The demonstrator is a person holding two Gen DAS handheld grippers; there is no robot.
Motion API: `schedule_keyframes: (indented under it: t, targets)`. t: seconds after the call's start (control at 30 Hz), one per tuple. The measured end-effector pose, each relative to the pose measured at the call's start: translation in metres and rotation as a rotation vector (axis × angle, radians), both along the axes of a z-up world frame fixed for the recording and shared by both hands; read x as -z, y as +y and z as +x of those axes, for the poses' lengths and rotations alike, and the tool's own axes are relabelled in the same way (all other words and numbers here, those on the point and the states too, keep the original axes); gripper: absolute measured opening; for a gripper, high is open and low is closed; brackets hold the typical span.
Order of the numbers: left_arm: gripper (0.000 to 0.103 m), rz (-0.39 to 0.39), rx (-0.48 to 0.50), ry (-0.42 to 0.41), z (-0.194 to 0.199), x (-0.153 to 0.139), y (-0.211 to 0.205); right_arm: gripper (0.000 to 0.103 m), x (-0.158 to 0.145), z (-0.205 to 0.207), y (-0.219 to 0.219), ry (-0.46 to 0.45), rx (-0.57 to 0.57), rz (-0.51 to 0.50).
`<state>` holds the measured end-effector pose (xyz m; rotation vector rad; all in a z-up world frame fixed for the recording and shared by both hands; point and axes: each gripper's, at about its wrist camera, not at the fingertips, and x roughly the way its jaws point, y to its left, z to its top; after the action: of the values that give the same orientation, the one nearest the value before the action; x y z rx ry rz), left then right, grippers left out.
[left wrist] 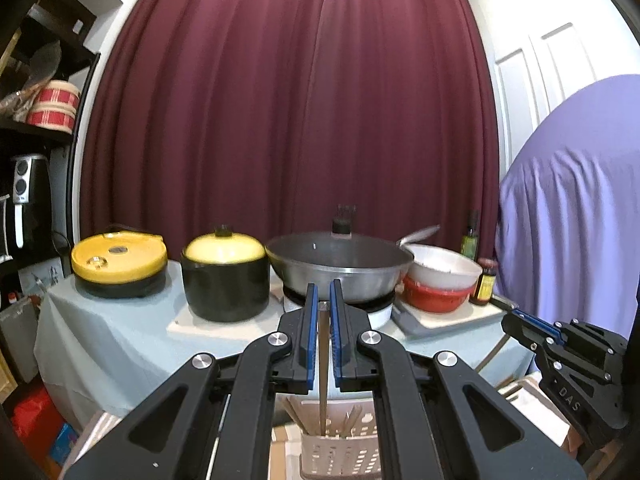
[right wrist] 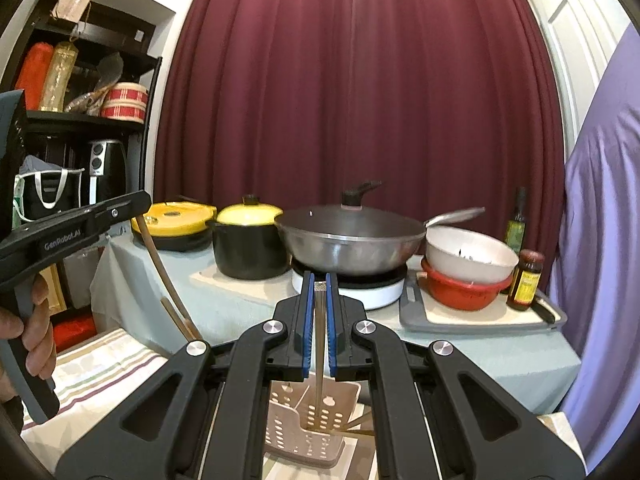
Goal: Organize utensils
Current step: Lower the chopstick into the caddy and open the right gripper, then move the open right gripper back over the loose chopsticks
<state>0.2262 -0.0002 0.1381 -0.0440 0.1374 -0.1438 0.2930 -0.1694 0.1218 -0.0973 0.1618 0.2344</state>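
Note:
My left gripper [left wrist: 323, 292] is shut on a brown wooden chopstick [left wrist: 322, 344], which hangs upright with its lower end inside a beige perforated utensil holder [left wrist: 340, 456]. Several other sticks stand in that holder. My right gripper [right wrist: 320, 280] is shut on a silvery metal chopstick [right wrist: 319, 344], whose lower end reaches into the same holder [right wrist: 280, 436]. In the right wrist view the left gripper [right wrist: 138, 202] shows at the left, held by a hand [right wrist: 36, 320], with the wooden chopstick [right wrist: 160, 264] hanging from it. The right gripper [left wrist: 516, 315] shows at the right edge of the left wrist view.
Beyond the holder stands a table under a pale blue cloth [right wrist: 224, 304], bearing a yellow-lidded cooker [right wrist: 176, 220], a black pot [right wrist: 252, 252], a wok [right wrist: 352, 244] on a hob, stacked bowls [right wrist: 468, 276] on a tray, and bottles [right wrist: 526, 280]. The holder rests on a striped cloth [right wrist: 100, 364]. Shelves stand left.

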Motion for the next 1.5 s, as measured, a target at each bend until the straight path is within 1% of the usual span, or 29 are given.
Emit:
schedule_keyframes:
  t: [0.2,0.23,0.3,0.33,0.37,0.43,0.5,0.6,0.67,0.8,1.0,1.2,1.5]
  targets:
    - [0.007,-0.014,0.024,0.071,0.016,0.022,0.001,0.007,0.02,0.018,0.001,0.059,0.009,-0.006]
    - [0.007,-0.02,0.022,0.081,0.017,0.025,0.001,0.009,0.023,0.018,0.001,0.061,0.011,-0.005]
    - [0.007,-0.022,0.025,0.091,0.016,0.028,0.001,0.016,0.026,0.016,0.003,0.06,0.018,-0.017]
    - [0.008,-0.02,0.024,0.091,0.015,0.028,0.001,0.023,0.026,0.014,0.004,0.056,0.021,-0.018]
    - [0.008,-0.018,0.022,0.089,0.013,0.029,0.001,0.024,0.025,0.011,0.004,0.05,0.025,-0.018]
    - [0.018,-0.017,0.014,0.081,0.006,0.028,0.002,0.024,0.022,0.002,0.004,0.039,0.03,-0.017]
    - [0.025,-0.025,0.01,0.075,-0.002,0.028,0.003,0.024,0.019,-0.009,0.002,0.025,0.035,-0.013]
    - [0.027,-0.034,0.009,0.07,-0.017,0.028,0.006,0.024,0.016,-0.027,-0.001,0.012,0.036,-0.008]
    - [0.03,-0.024,0.002,0.069,-0.03,0.03,0.005,0.024,0.017,-0.041,-0.003,0.012,0.038,-0.007]
    - [0.032,-0.016,-0.005,0.082,-0.054,0.039,0.005,0.024,0.026,-0.072,-0.007,0.02,0.055,-0.012]
    - [0.032,-0.024,-0.031,0.141,-0.089,0.07,0.004,0.024,0.064,-0.116,-0.012,0.087,0.069,-0.023]
    - [0.032,-0.04,-0.057,0.243,-0.117,0.111,0.004,0.024,0.107,-0.155,-0.016,0.175,0.074,-0.029]
    - [0.032,-0.018,-0.079,0.351,-0.15,0.159,0.002,0.024,0.152,-0.195,-0.012,0.254,0.071,-0.044]
